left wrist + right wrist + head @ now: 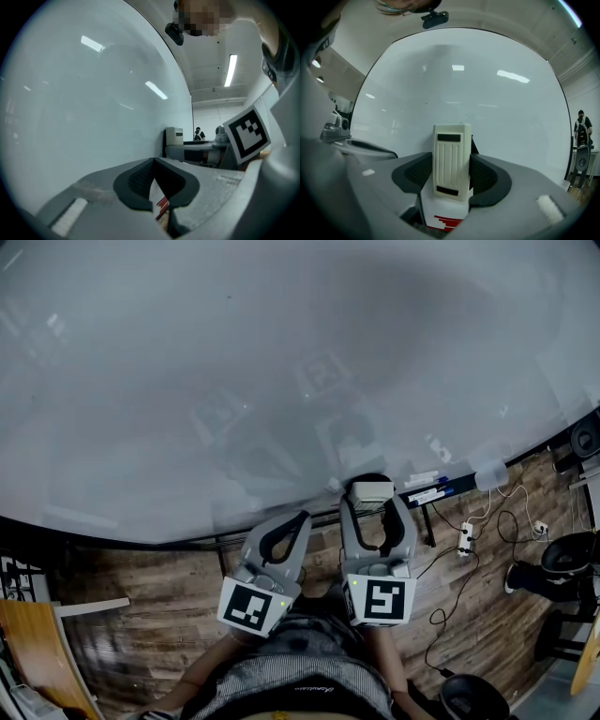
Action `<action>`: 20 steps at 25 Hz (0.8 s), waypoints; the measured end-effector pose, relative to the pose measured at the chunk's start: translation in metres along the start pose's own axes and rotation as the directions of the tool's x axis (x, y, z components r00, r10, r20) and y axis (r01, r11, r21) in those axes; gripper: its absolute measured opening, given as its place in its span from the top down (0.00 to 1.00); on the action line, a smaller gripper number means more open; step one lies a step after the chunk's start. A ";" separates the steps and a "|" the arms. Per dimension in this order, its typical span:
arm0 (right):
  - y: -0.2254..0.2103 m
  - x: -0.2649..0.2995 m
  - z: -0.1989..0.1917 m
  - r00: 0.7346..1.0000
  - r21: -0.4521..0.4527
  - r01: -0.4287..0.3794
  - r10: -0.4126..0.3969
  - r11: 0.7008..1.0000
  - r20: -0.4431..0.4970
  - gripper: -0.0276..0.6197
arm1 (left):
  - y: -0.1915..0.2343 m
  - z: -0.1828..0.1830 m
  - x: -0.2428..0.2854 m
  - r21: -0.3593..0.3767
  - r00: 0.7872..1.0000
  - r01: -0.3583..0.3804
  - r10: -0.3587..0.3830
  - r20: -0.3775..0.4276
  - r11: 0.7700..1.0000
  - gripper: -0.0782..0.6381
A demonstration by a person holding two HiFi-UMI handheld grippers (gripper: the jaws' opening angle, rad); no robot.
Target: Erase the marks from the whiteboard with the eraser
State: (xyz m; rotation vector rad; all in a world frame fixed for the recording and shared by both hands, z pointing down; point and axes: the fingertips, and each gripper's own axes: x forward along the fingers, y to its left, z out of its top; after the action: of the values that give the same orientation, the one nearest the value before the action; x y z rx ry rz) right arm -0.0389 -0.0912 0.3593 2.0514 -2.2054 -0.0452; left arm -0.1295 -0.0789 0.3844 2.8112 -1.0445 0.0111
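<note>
Eraser (451, 159) in right gripper (451, 179)

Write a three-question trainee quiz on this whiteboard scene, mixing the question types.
1. True or false: the right gripper is clamped on the white ribbed plastic eraser.
2. The jaws of the left gripper are: A) shut on a marker; B) together with nothing between them; C) wide apart.
3. Fill in: the white power strip lies on the ____-plank floor.

Key: 1 true; 2 B; 3 wood.
</note>
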 end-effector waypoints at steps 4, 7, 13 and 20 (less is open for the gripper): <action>0.034 0.000 0.008 1.000 0.007 0.003 -0.003 1.000 0.011 0.56 | 0.021 0.002 -0.031 0.003 1.000 -0.016 0.016 0.004 1.000 0.89; 0.068 0.000 0.012 1.000 0.005 -0.007 0.007 1.000 0.017 0.56 | 0.042 0.003 -0.061 0.003 0.999 -0.039 0.039 0.014 0.999 0.89; 0.081 0.001 0.015 0.998 -0.009 -0.065 0.065 0.998 0.024 0.56 | 0.048 0.006 -0.068 0.002 0.997 -0.071 0.071 0.018 0.997 0.89; 0.085 0.004 0.010 0.996 0.002 -0.089 0.089 0.996 0.032 0.56 | 0.050 0.001 -0.072 0.007 0.995 -0.101 0.101 0.011 0.995 0.89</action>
State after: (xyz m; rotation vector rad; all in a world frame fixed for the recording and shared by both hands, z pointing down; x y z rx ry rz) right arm -0.1244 -0.0896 0.3594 1.9649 -2.3145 -0.0648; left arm -0.2167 -0.0698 0.3856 2.7646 -1.1908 0.0106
